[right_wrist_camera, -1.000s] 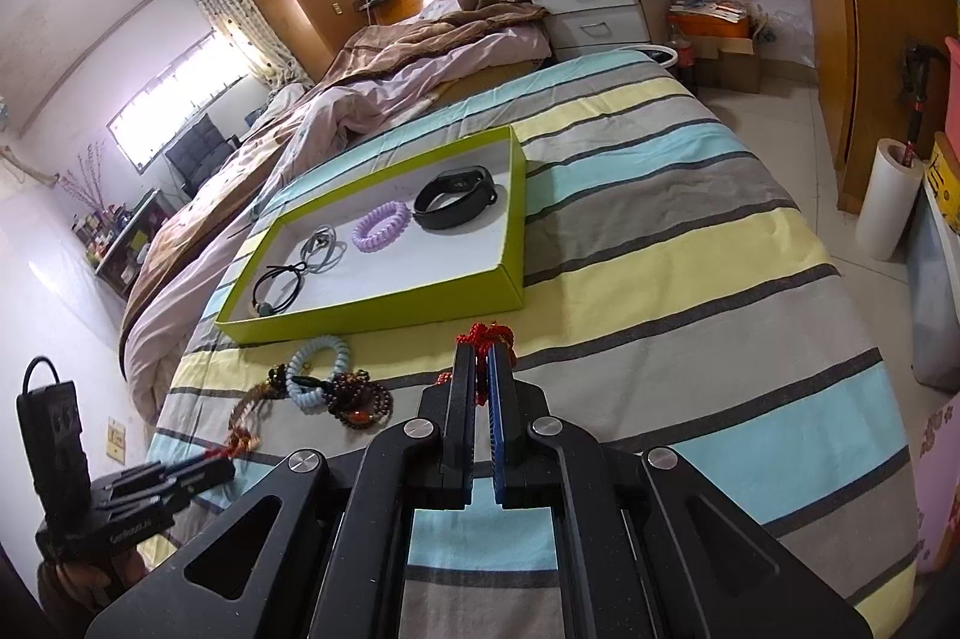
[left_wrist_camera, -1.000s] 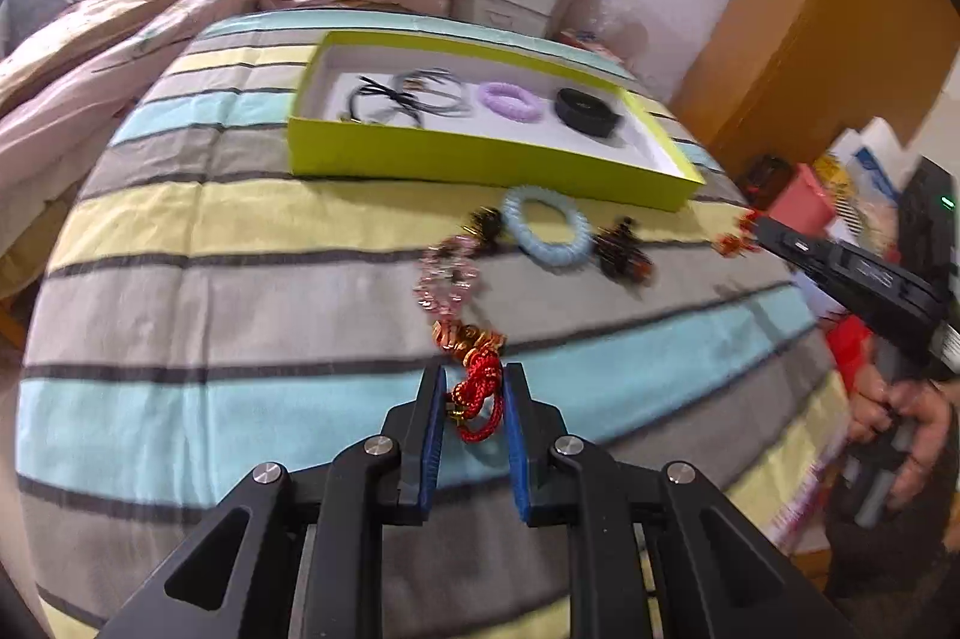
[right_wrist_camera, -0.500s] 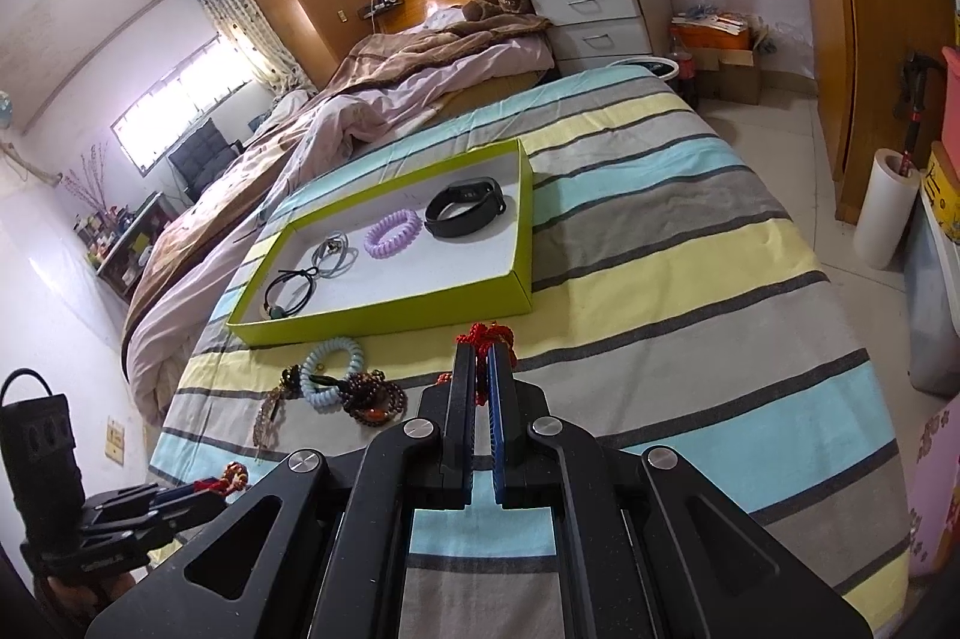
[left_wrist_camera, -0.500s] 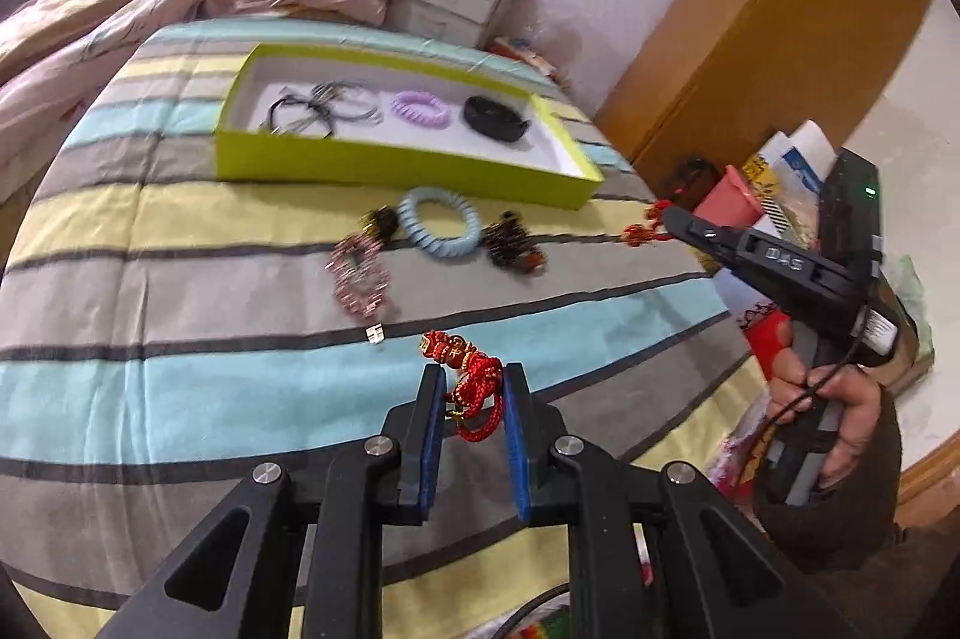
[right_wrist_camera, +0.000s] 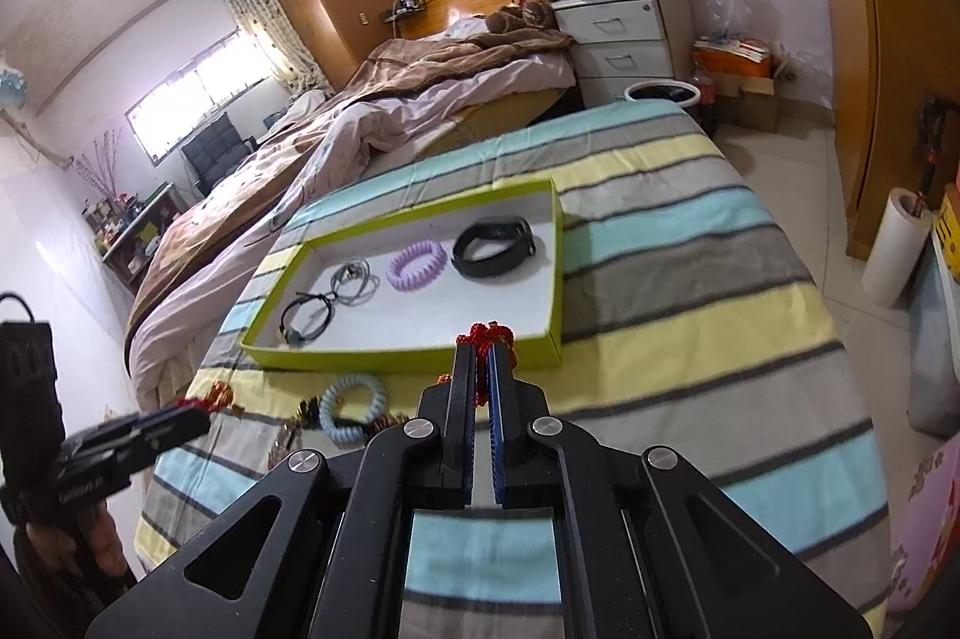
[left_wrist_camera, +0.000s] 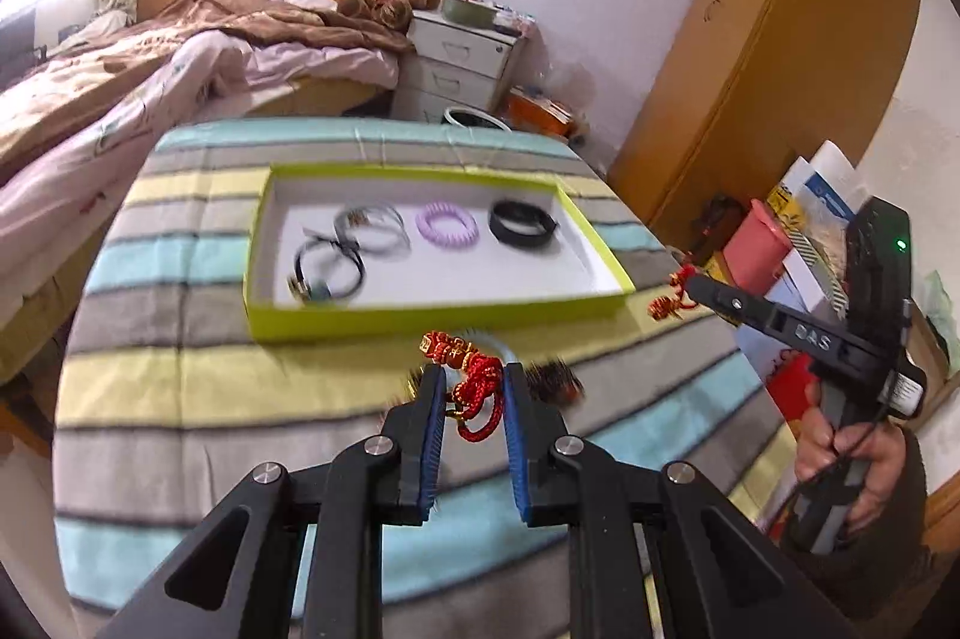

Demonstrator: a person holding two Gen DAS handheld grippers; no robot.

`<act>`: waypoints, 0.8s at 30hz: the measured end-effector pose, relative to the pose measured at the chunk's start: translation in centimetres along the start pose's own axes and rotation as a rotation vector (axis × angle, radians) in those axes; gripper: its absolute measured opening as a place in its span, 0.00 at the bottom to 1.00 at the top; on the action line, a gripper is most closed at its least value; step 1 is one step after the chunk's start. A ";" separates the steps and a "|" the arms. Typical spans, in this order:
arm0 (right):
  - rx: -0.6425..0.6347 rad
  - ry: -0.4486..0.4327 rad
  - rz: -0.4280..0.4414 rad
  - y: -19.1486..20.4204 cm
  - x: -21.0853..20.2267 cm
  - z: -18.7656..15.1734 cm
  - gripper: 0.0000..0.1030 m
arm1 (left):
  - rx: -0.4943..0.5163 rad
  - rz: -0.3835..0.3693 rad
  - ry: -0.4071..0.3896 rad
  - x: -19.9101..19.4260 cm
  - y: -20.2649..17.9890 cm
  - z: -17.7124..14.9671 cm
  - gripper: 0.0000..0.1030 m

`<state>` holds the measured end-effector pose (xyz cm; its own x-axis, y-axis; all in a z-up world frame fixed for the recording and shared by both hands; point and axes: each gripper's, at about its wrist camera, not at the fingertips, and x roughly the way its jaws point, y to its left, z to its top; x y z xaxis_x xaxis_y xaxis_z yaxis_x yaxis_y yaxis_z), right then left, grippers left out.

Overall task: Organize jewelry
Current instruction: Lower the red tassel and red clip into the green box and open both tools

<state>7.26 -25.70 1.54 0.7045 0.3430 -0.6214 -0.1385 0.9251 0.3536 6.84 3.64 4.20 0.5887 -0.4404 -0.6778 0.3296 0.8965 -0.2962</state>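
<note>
My left gripper point(left_wrist_camera: 474, 380) is shut on a red cord bracelet with gold beads point(left_wrist_camera: 465, 369), held above the striped bedspread in front of the green tray point(left_wrist_camera: 420, 318). My right gripper point(right_wrist_camera: 482, 354) is shut on another red cord bracelet point(right_wrist_camera: 487, 333), near the tray's front edge point(right_wrist_camera: 420, 357). The tray holds a black cord bracelet point(right_wrist_camera: 306, 318), a grey one point(right_wrist_camera: 354, 282), a purple spiral band point(right_wrist_camera: 416, 264) and a black band point(right_wrist_camera: 493, 246). A light blue spiral band point(right_wrist_camera: 351, 408) and dark beaded bracelets point(left_wrist_camera: 552, 381) lie on the bedspread.
The striped bedspread point(right_wrist_camera: 690, 291) ends at the right over a tiled floor. A pink quilted bed point(left_wrist_camera: 120, 99), white drawers point(left_wrist_camera: 456, 63) and a wooden wardrobe point(left_wrist_camera: 780, 69) stand behind. Boxes and books point(left_wrist_camera: 798, 243) sit at the right.
My left gripper has lifted the red bracelet off the bedspread and carried it toward the tray. My right gripper has moved a little closer to the tray, still holding its bracelet.
</note>
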 end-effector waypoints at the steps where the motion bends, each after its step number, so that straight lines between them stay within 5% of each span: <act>1: -0.005 -0.001 0.004 0.1 0.2 0.3 0.04 | 0.007 0.006 -0.005 0.2 0.1 0.6 0.18; 12: -0.050 0.023 0.001 0.9 3.4 3.5 0.04 | 0.022 0.013 -0.007 4.0 1.6 5.4 0.18; 24: -0.108 0.125 -0.005 1.6 8.6 4.9 0.04 | 0.010 0.056 0.078 9.7 2.5 7.2 0.18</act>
<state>16.44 -22.05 0.19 0.6142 0.3494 -0.7076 -0.2141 0.9368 0.2767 18.71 1.28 1.73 0.5474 -0.3844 -0.7434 0.3058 0.9187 -0.2499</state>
